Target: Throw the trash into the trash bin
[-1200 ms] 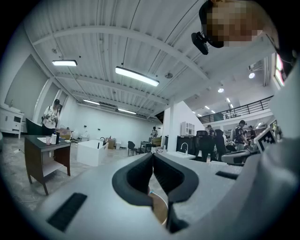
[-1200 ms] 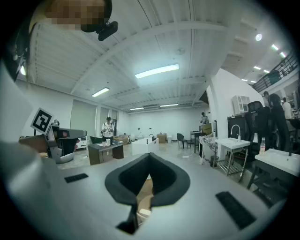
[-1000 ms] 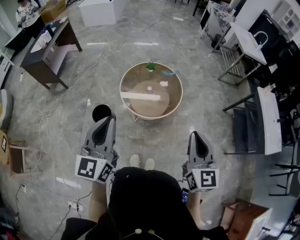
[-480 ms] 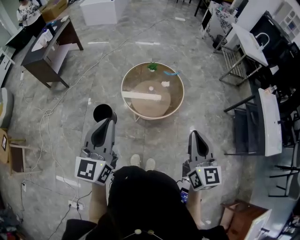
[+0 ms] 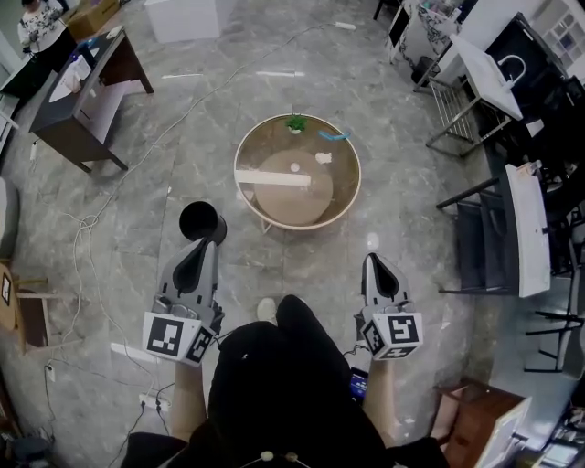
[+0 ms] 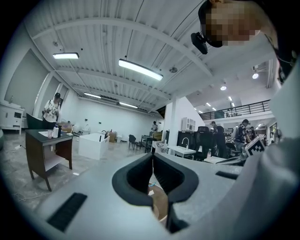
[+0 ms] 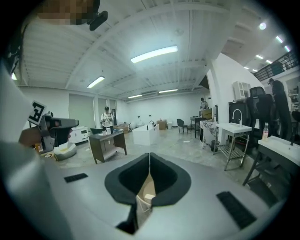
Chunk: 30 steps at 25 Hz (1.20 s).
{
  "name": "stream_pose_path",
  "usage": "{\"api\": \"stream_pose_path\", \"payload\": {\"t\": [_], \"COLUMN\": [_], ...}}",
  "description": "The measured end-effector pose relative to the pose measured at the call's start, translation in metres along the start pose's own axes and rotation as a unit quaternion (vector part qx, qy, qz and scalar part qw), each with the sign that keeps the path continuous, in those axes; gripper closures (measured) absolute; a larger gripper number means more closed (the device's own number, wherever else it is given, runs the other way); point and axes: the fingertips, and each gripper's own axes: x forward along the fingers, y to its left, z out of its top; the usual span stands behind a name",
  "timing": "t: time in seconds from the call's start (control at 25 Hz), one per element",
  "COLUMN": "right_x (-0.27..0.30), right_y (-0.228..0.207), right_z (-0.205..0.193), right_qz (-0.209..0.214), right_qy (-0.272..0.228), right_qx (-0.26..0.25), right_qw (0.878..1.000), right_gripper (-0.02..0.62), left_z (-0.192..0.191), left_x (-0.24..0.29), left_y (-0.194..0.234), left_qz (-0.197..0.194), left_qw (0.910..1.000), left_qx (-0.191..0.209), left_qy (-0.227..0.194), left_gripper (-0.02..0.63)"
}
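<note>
The round wooden coffee table (image 5: pixel 340 196) stands ahead on the floor. On it lie a small white scrap (image 5: pixel 294 167), a crumpled white scrap (image 5: pixel 323 157) and a blue piece (image 5: pixel 334 136), beside a small green plant (image 5: pixel 295 122) and a long white strip (image 5: pixel 270 179). The black trash bin (image 5: pixel 202 222) stands on the floor left of the table. My left gripper (image 5: pixel 208 245) (image 6: pixel 152 154) hangs just short of the bin, shut and empty. My right gripper (image 5: pixel 372 259) (image 7: pixel 149 154) is shut and empty too, short of the table's right side.
A dark desk (image 5: pixel 82 96) and a person (image 5: pixel 37 23) are at the far left. White tables (image 5: pixel 526 228) and black chairs (image 5: pixel 475 247) line the right. A cable (image 5: pixel 91 228) trails over the floor at left, near a wooden stool (image 5: pixel 32 311).
The person has stepped forward, one leg now covering a shoe. Both grippers have sunk a little and moved on toward the table and bin. Both stay shut.
</note>
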Motion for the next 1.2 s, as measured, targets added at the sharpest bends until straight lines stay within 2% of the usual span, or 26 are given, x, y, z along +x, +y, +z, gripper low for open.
{"api": "stream_pose_path", "payload": {"t": [0.08, 0.2, 0.4, 0.56, 0.72, 0.92, 1.2], "right_x": [0.013, 0.042, 0.111, 0.175, 0.245, 0.340, 0.464], "right_y": [-0.003, -0.013, -0.041, -0.068, -0.103, -0.148, -0.190], "right_z": [-0.014, -0.034, -0.058, -0.079, -0.104, -0.144, -0.192], "right_qz": [0.009, 0.027, 0.036, 0.048, 0.047, 0.065, 0.090], "right_qy": [0.027, 0.065, 0.113, 0.162, 0.213, 0.274, 0.346], "right_qx": [0.001, 0.007, 0.001, -0.013, -0.067, -0.151, -0.238], "right_qw": [1.000, 0.997, 0.993, 0.986, 0.974, 0.947, 0.903], "right_gripper": [0.581, 0.500, 0.455, 0.440, 0.454, 0.436, 0.410], "left_z": [-0.006, -0.014, -0.021, -0.025, -0.025, -0.040, -0.073], "left_x": [0.005, 0.016, 0.050, 0.097, 0.156, 0.200, 0.212], "left_y": [0.004, 0.012, 0.034, 0.053, 0.062, 0.070, 0.097], "left_qz": [-0.002, 0.000, 0.022, 0.038, 0.033, 0.040, 0.079], "left_qw": [0.9999, 0.9996, 0.9988, 0.9975, 0.9968, 0.9945, 0.9858], "left_qx": [-0.002, -0.006, -0.006, -0.011, -0.015, -0.035, -0.064], "left_qy": [0.011, 0.026, 0.044, 0.059, 0.071, 0.090, 0.134], "left_gripper": [0.597, 0.597, 0.597, 0.597, 0.597, 0.597, 0.597]}}
